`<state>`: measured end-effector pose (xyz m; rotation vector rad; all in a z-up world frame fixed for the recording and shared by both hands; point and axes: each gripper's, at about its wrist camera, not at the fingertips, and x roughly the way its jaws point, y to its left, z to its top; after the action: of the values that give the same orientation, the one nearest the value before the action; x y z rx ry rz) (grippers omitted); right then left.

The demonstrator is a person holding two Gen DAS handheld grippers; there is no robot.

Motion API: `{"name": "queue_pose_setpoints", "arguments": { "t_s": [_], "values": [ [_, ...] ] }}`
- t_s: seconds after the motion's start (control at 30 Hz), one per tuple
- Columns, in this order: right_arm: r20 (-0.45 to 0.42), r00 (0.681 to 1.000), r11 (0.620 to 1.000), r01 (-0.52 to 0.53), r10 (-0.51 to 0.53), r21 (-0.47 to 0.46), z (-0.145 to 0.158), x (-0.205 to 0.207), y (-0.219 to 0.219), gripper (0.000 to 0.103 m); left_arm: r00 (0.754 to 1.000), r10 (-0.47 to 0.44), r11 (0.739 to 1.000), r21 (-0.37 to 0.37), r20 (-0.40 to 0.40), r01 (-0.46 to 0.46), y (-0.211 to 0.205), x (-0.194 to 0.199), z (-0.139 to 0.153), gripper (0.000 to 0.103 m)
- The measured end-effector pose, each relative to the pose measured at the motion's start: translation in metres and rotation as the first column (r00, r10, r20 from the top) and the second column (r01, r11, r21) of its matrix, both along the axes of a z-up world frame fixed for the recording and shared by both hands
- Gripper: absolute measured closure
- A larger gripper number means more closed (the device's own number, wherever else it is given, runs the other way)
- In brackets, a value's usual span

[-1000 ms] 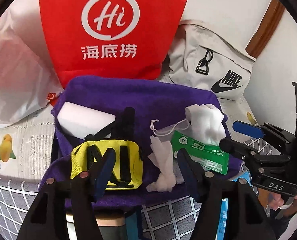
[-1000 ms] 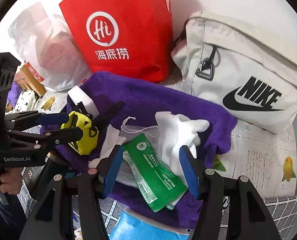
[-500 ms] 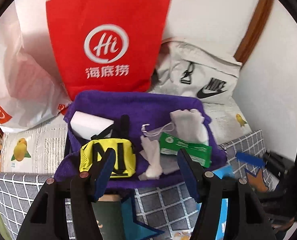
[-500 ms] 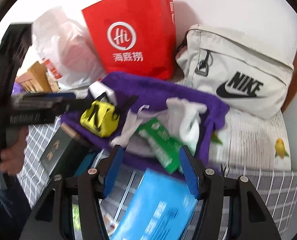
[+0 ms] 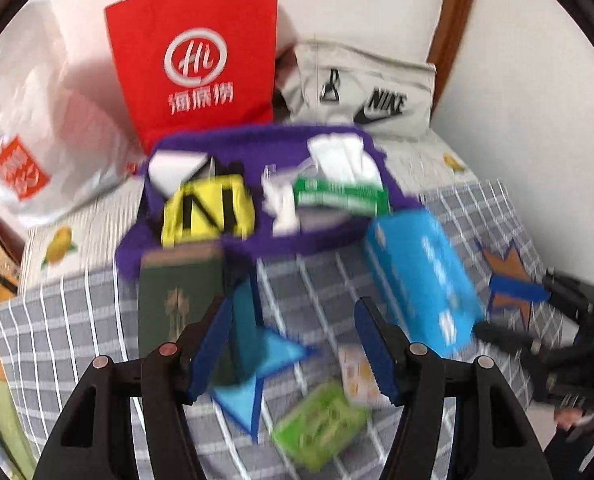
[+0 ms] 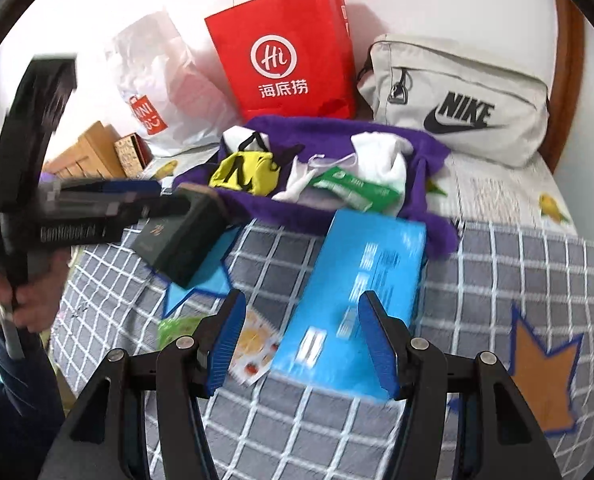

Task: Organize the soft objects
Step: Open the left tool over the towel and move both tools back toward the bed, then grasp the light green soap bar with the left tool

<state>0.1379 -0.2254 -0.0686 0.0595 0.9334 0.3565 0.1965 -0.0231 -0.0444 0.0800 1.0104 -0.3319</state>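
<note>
A purple towel [image 5: 257, 148] [image 6: 317, 128] lies on the bed and bears a yellow pouch [image 5: 207, 210] [image 6: 245, 172], a white block [image 5: 173, 166], white cloths [image 5: 341, 158] [image 6: 381, 160] and a green packet [image 5: 341, 196] [image 6: 357, 190]. My left gripper [image 5: 293, 354] is open and empty, well back from the towel, above the checked blanket. My right gripper [image 6: 301, 346] is open and empty, over a blue box [image 6: 357, 292]. The left gripper also shows in the right wrist view [image 6: 137, 204].
A red paper bag [image 5: 197, 60] [image 6: 285, 56], a grey Nike bag [image 5: 361, 96] [image 6: 457, 100] and a white plastic bag [image 5: 37, 120] stand behind the towel. A dark green box [image 5: 177, 292] [image 6: 181, 240], a blue box [image 5: 421, 268] and a green pack [image 5: 321, 426] lie on the grey checked blanket [image 6: 517, 272].
Both grippers have pulled back and up from the towel, so the boxes and blanket in front of it have come into view. Both stay open and empty.
</note>
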Motion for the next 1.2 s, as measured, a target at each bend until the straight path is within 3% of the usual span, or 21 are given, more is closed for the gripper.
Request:
{"name": "queue_pose_setpoints", "arguments": {
  "t_s": [0.2,0.37,0.57,0.73,0.87,1.2],
  "values": [
    [-0.004,1.000,0.999,0.019,-0.019,0.045,-0.011,-0.036,-0.001,0.045,0.998,-0.011,0.999,-0.039,-0.056,0.009,0.012,-0.049,-0.034,0.041],
    [-0.014,1.000,0.998,0.019,-0.018,0.058,-0.018,-0.060,-0.001,0.045,0.997,-0.027,0.999,-0.025,-0.068,0.025,0.010,-0.071,-0.061,0.041],
    [-0.055,0.998,0.996,0.042,-0.038,0.080,-0.035,-0.077,-0.009,0.045,0.994,-0.108,0.994,-0.033,-0.027,0.107,0.002,-0.075,-0.074,0.038],
    [-0.082,0.994,0.993,0.075,-0.067,0.095,-0.044,-0.081,-0.016,0.045,0.977,-0.211,0.977,0.031,0.022,0.210,-0.015,-0.076,-0.076,0.032],
    [-0.092,0.993,0.992,0.084,-0.075,0.095,-0.048,-0.081,-0.017,0.045,0.970,-0.245,0.968,0.055,0.007,0.244,-0.022,-0.073,-0.086,0.031],
    [-0.117,0.992,0.994,0.067,-0.057,0.082,-0.061,-0.072,-0.003,0.045,0.976,-0.216,0.973,0.087,-0.001,0.215,-0.020,-0.064,-0.102,0.028]
  ]
}}
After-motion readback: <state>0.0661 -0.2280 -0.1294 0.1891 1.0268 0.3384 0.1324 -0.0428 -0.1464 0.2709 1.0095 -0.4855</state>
